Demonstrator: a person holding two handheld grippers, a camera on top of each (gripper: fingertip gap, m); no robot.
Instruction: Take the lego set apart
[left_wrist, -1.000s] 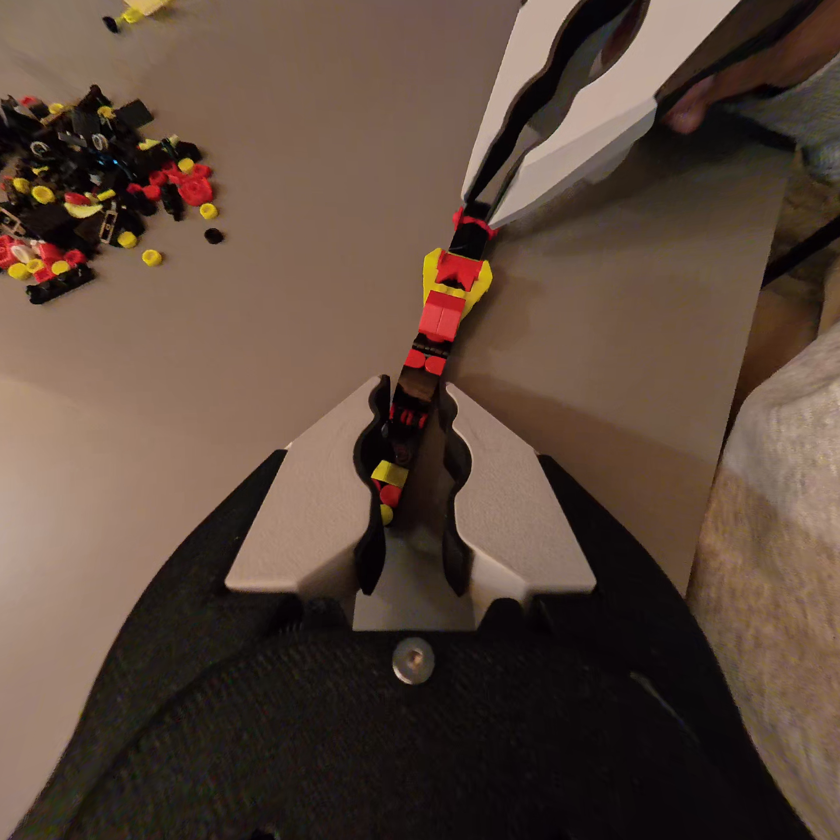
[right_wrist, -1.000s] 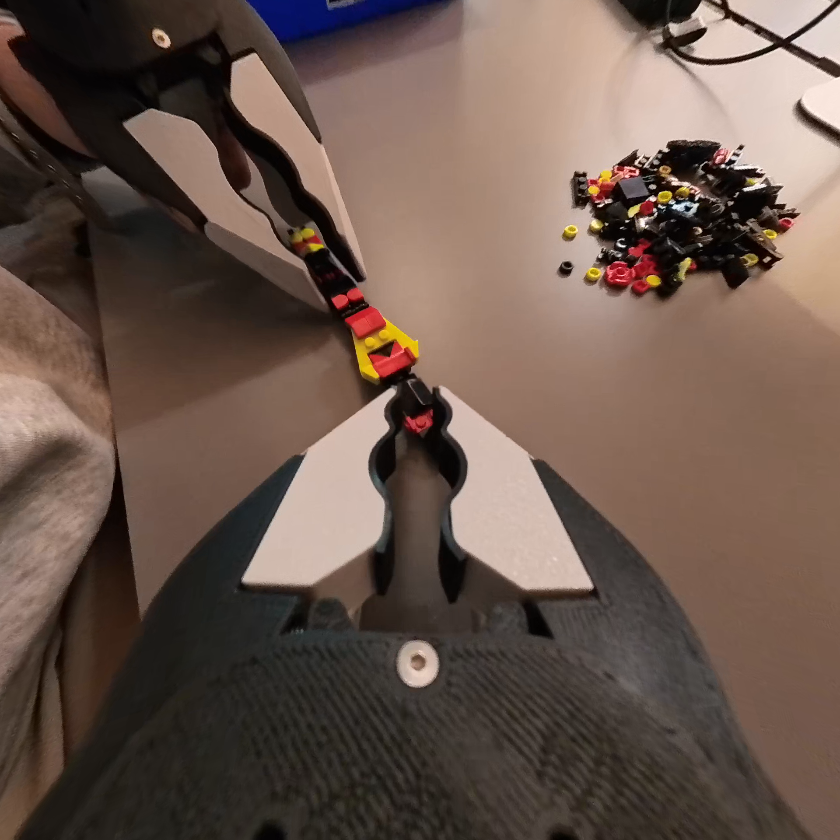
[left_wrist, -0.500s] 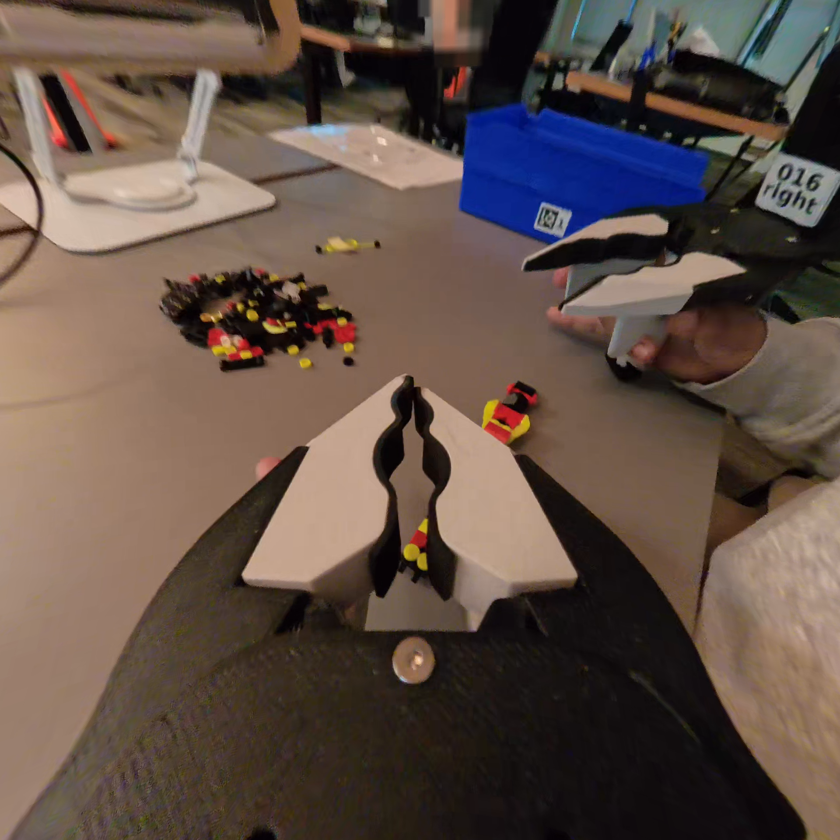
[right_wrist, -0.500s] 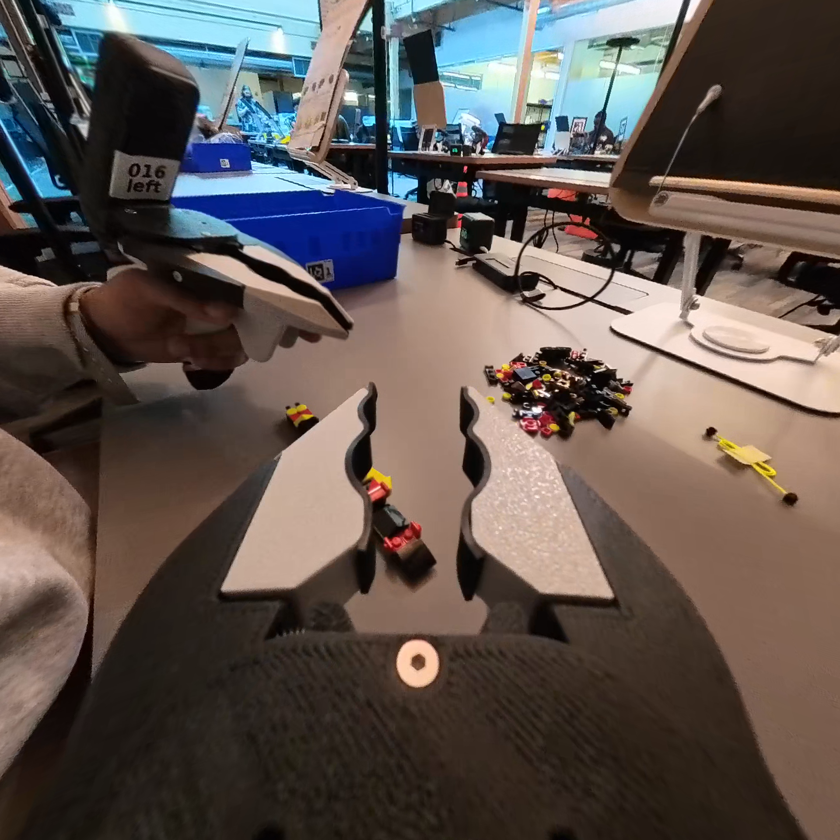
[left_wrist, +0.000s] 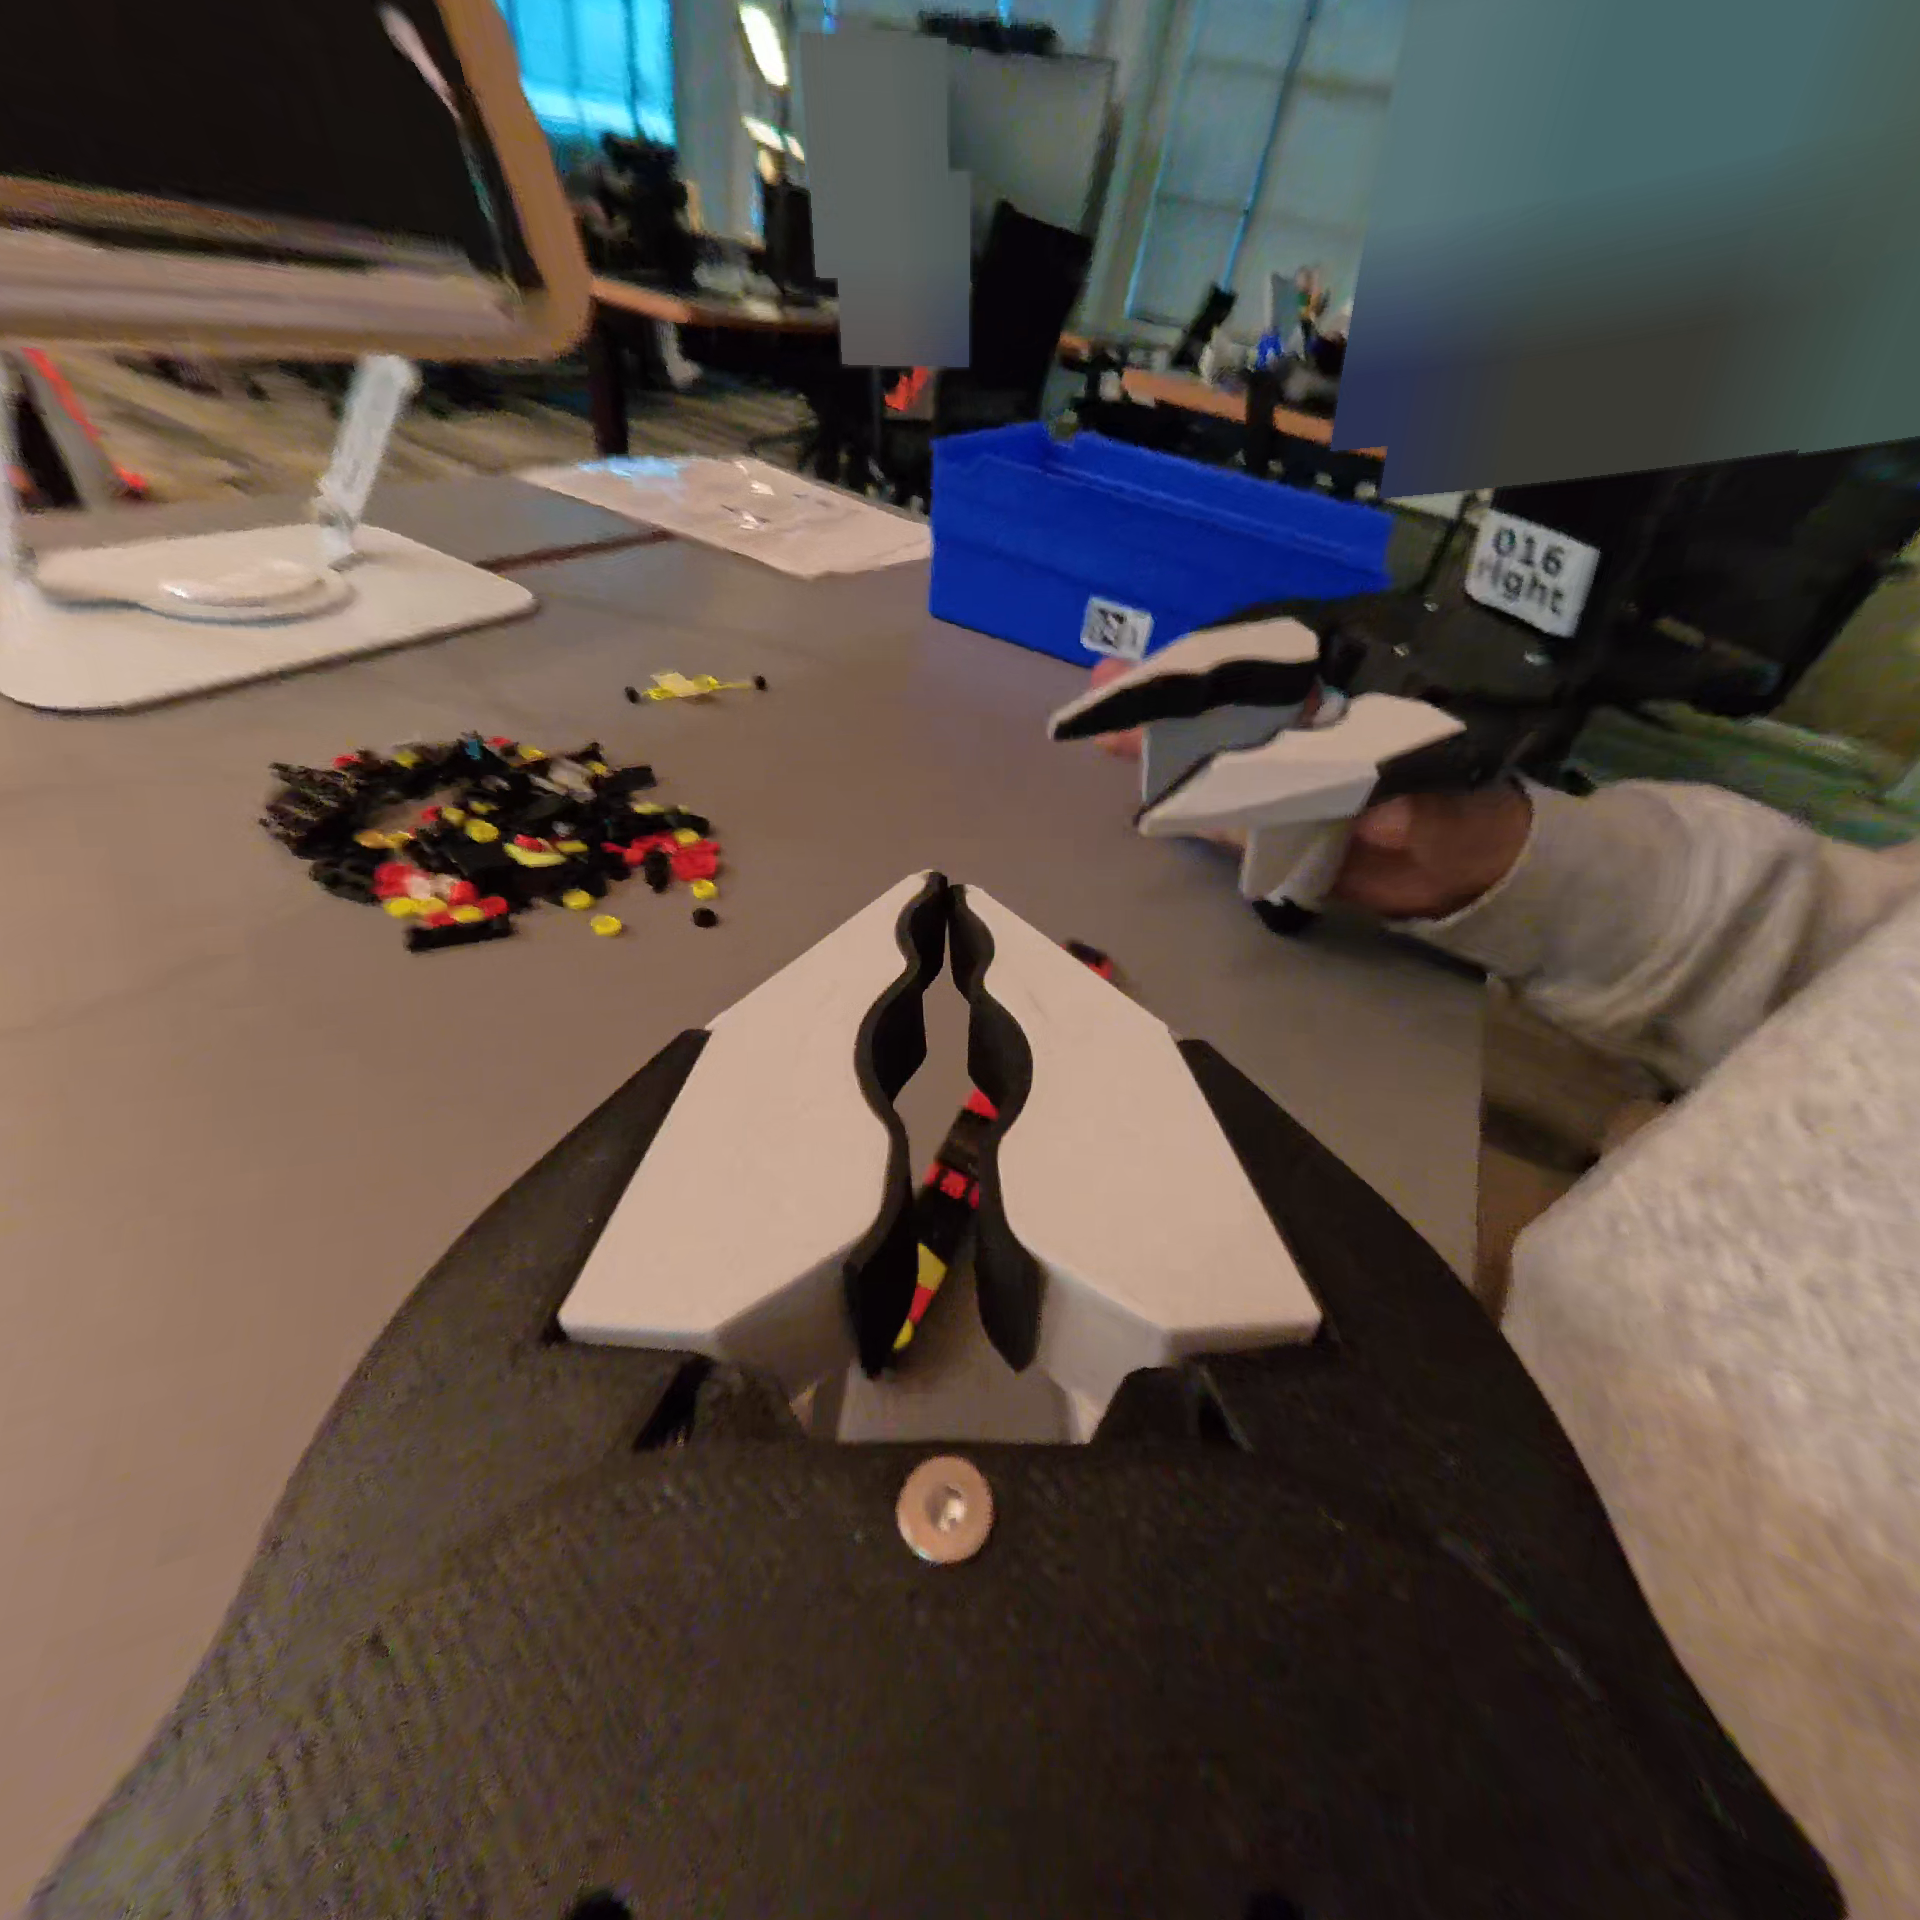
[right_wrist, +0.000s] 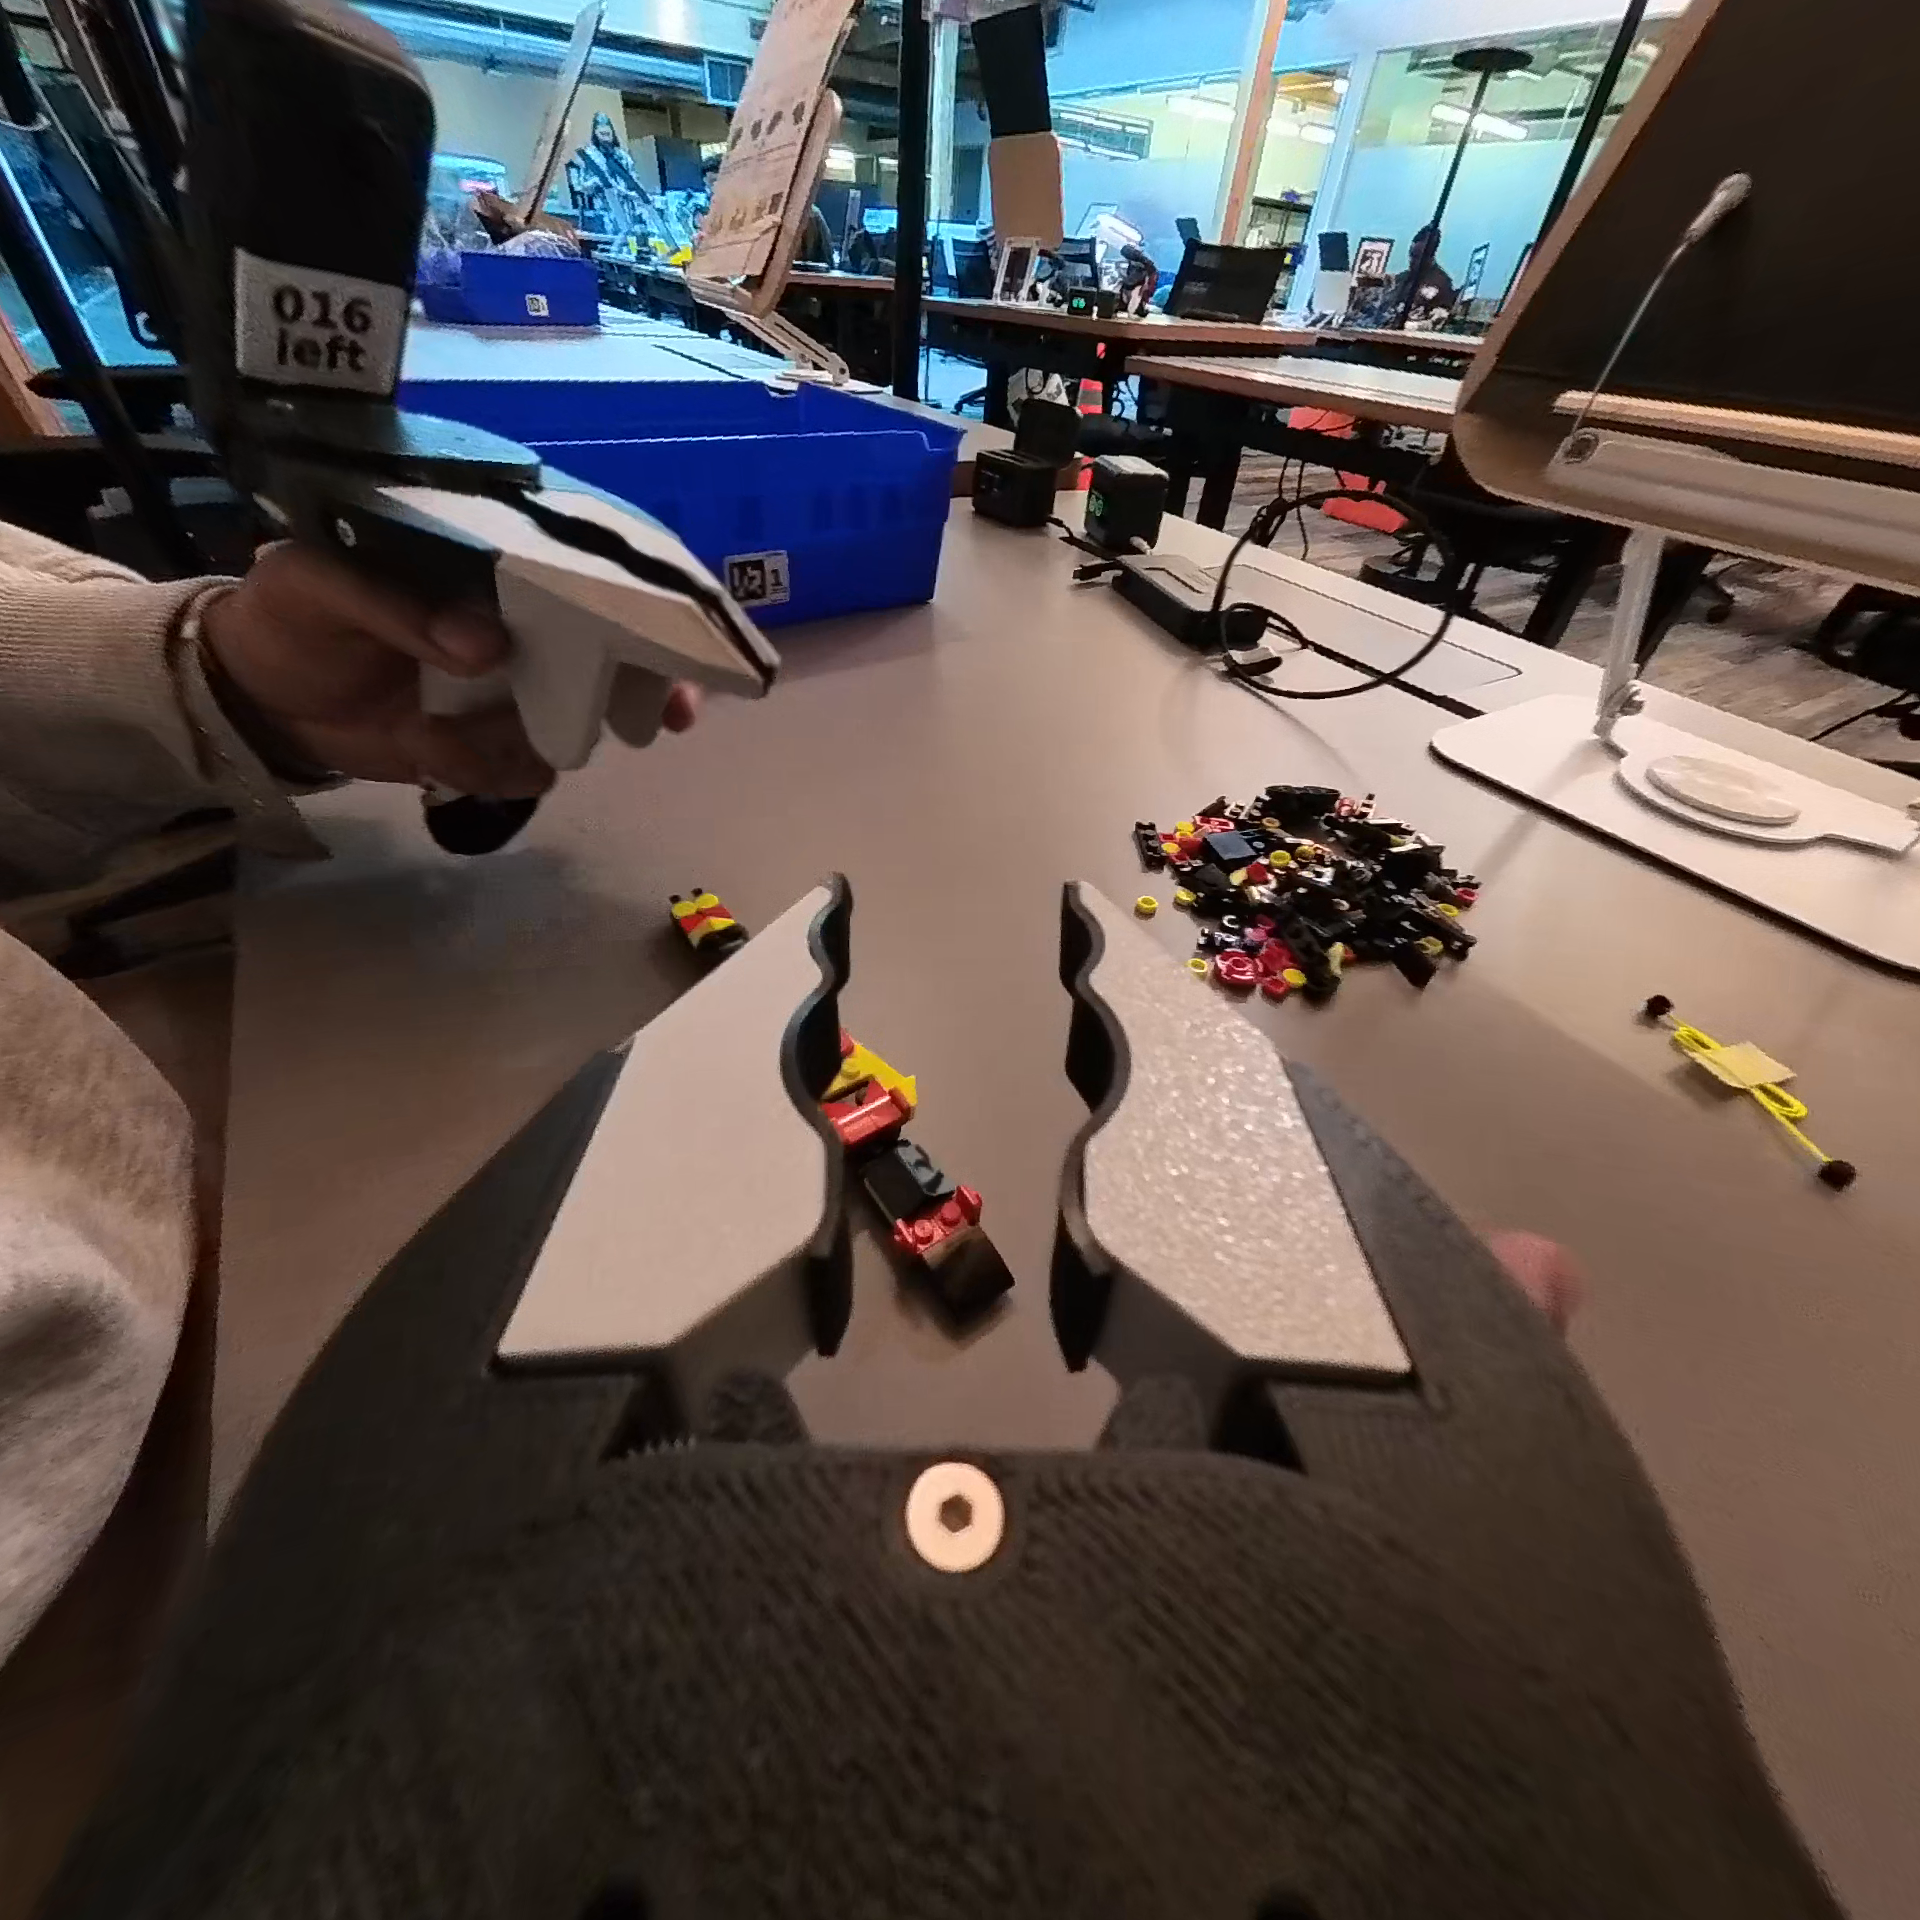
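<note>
Table (right_wrist: 987, 748): grey-brown, matte
Blue bin (left_wrist: 1132, 540): at the far side of the table, a small square code sticker on its front
Monitor stand (right_wrist: 1704, 790): flat white base resting on the table
Black cable (right_wrist: 1340, 582): looped near two small black boxes
Clear plastic bag (left_wrist: 727, 509): lying flat beyond the bin

The right claw (right_wrist: 956, 904) is sitting wide open above the brown surface (right_wrist: 935, 748). A red, yellow and black lego chunk (right_wrist: 914, 1174) is lying between its fingers. A smaller lego bit (right_wrist: 704, 922) is lying farther left. The left claw (right_wrist: 764, 660) is hanging above, closed. A pile of loose lego pieces (right_wrist: 1314, 894) is sitting to the right.
</note>
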